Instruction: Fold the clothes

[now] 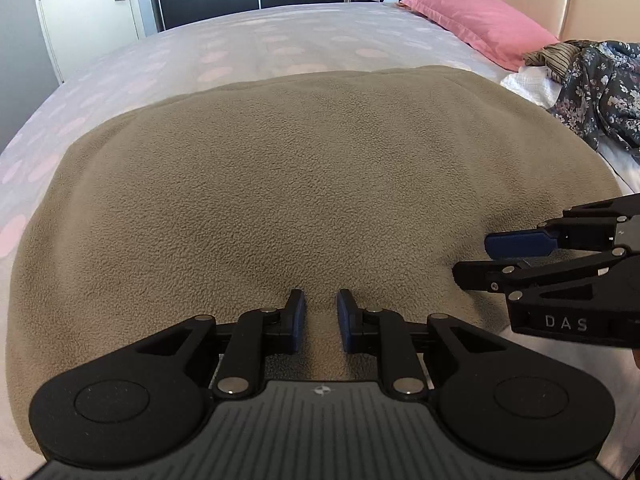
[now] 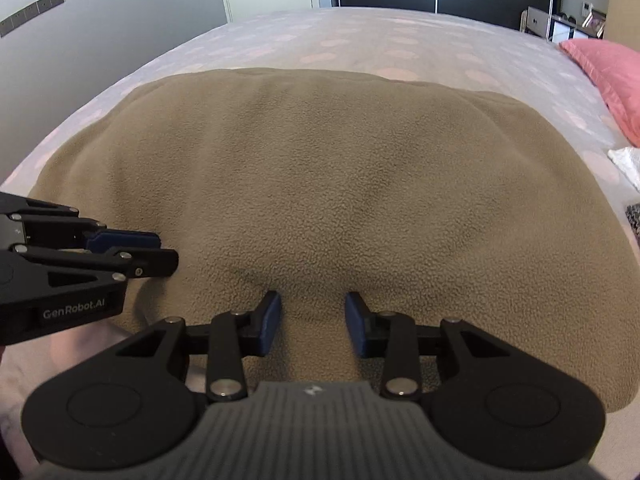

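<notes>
**Hovering over the near edge of the fleece**

Both grippers hung low over the tan fleece blanket [image 1: 312, 168], which lay spread flat on the dotted bedspread [image 1: 256, 44]. The left gripper [image 1: 321, 314] and right gripper [image 2: 313, 316] each had jaws apart, holding nothing. I judged the next fold called for pinching that nubby near hem. Unfolded floral clothing [image 1: 600, 88] waited beside a pink pillow [image 1: 480, 24].

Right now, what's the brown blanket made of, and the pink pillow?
The blanket looks like fleece: matte, with a nubbly, pilled surface. The pillow seems to have a smooth woven cover, maybe cotton, with fine creases; I can't tell the exact fibre.
</notes>
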### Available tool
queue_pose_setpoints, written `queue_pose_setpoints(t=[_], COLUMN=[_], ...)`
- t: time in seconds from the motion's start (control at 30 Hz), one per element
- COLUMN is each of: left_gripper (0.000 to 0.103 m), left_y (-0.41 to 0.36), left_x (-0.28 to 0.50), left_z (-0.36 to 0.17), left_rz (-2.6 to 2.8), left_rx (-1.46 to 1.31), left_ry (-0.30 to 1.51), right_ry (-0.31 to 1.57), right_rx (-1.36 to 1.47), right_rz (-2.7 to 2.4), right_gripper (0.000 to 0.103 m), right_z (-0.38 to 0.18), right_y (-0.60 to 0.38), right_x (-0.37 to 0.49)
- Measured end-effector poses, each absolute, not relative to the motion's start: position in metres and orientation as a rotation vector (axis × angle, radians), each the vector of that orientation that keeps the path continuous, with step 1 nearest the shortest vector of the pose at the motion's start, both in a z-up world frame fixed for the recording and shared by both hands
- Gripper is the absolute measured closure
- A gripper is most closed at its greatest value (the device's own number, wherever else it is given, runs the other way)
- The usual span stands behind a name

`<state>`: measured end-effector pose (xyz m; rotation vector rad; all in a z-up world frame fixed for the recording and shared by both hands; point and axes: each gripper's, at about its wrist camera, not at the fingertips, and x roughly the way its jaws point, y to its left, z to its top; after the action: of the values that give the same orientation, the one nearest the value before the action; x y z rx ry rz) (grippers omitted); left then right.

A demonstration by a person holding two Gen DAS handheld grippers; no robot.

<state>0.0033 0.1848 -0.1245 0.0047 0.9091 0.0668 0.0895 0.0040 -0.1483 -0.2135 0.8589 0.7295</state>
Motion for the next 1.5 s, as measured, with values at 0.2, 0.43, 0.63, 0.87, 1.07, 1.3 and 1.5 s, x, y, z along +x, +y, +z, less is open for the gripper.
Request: queue_pose_setpoints(t=[0.2, 0.43, 0.63, 0.87, 1.07, 1.3, 1.5], left_gripper=[0.098, 0.103, 0.102, 0.08, 0.034, 0.034, 0.033], left_y=[0.204, 0.236, 0.265, 0.288, 0.321, 0.398, 0.437], left_x=[-0.021, -0.049, -0.066, -0.083, -0.075, -0.023, -0.009], left_z=[-0.126, -0.133, -0.127, -0.094, -0.06, -0.062, -0.1], left_rz=[0.067, 0.126, 0.173, 0.233, 0.246, 0.217, 0.178], left_rx=[0.034, -0.01, -0.129, -0.232, -0.34, -0.491, -0.553], left_ry=[0.942, 0.979, 0.987, 0.912, 0.755, 0.837, 0.933], right_ry=[0.914, 0.924, 0.92, 0.865, 0.929, 1.077, 1.168], right_rx=[-0.196, -0.151, -0.148, -0.07, 0.235, 0.354, 0.254], right_rz=[0.665, 0.564, 0.473, 0.402, 0.434, 0.523, 0.561], right_gripper=[0.103, 0.103, 0.103, 0.056, 0.033, 0.027, 0.024], right_z=[-0.152, -0.15, -0.144, -0.113, -0.105, -0.114, -0.135], right_y=[-0.039, -0.09, -0.114, -0.138, -0.158, -0.148, -0.134], right_x=[0.101, 0.111, 0.113, 0.126, 0.163, 0.216, 0.259])
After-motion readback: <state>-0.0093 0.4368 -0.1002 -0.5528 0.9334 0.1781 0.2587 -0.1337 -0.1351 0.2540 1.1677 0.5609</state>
